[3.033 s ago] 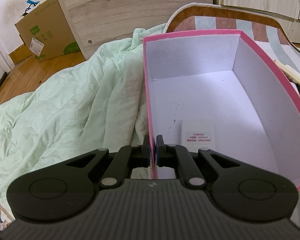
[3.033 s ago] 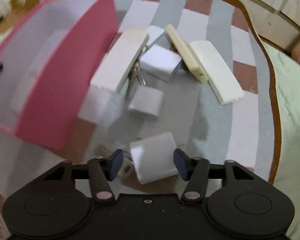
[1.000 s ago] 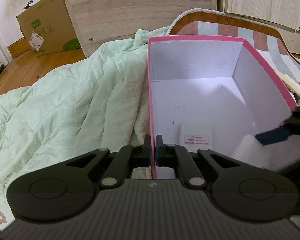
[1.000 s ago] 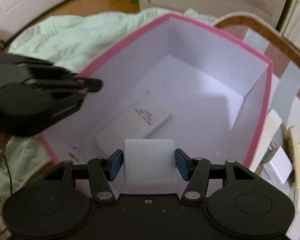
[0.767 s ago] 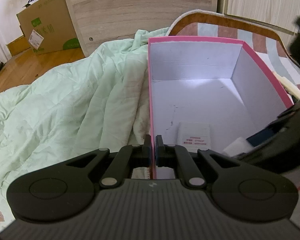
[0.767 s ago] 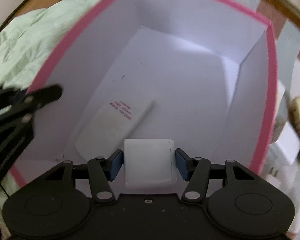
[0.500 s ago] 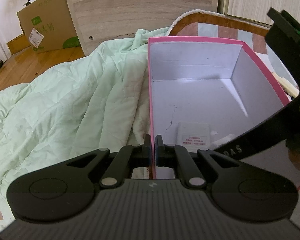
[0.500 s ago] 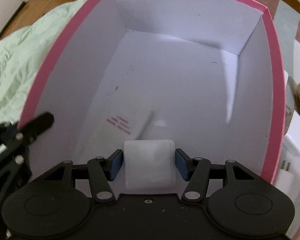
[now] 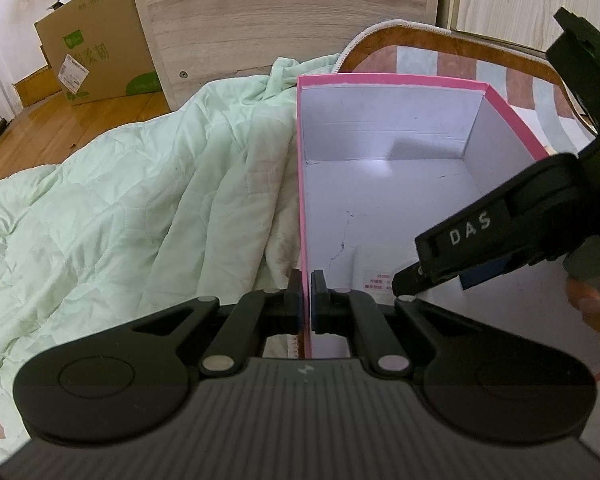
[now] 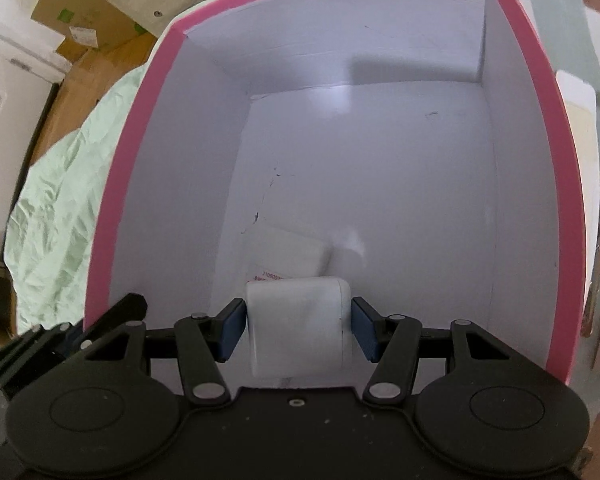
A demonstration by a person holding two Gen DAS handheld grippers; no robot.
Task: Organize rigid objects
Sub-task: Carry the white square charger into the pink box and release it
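1. White power adapter (image 10: 298,326), a rounded rigid block, sits between the blue pads (image 10: 231,330) of the right gripper (image 10: 296,330), inside the pink box (image 10: 134,120) and low over its floor.
2. Right gripper: a narrow gap shows at each pad, so the jaws appear just parted around the adapter; whether it is yet free cannot be told. In the left wrist view this gripper (image 9: 484,270) reaches in over the box's right wall.
3. Left gripper (image 9: 305,306): jaws closed on the box's near left wall (image 9: 302,200), one pad outside and one inside, steadying the box.
4. Flat white device (image 10: 286,256) with a red-printed label lies on the box floor just beyond the adapter, partly hidden by it.
5. Mint-green quilt (image 9: 132,200) lies against the box's left side; more white items (image 10: 578,128) lie outside the right wall, on a striped mat (image 9: 420,60).
6. Step in hand, as judged: release of the adapter. Done well, the jaws open fully while the adapter is low, so it settles beside the labelled device rather than on it; the right gripper then lifts straight up, clear of the right wall.
7. Left grip is best kept firm until that gripper is clear, lest the light box shift on the soft bedding.
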